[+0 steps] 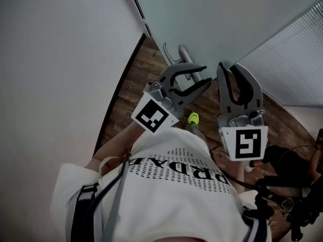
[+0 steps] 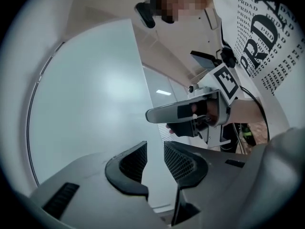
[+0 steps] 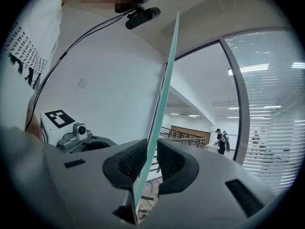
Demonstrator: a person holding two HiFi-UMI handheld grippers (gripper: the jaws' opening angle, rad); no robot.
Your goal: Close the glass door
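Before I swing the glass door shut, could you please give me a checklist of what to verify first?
1. Right gripper on the glass door: ok, the door's free edge runs between its jaws, which look closed on it.
2. Left gripper empty: ok, jaws apart, nothing between them.
3. Left gripper clear of the door handle: cannot tell, it hovers close beside it in the head view.
4. Door open: ok, the hallway shows past its edge.
5. Swing path clear: cannot tell, no view shows where the door closes.

the white shirt (image 1: 166, 195) reads "prada", large and in small repeated rows.
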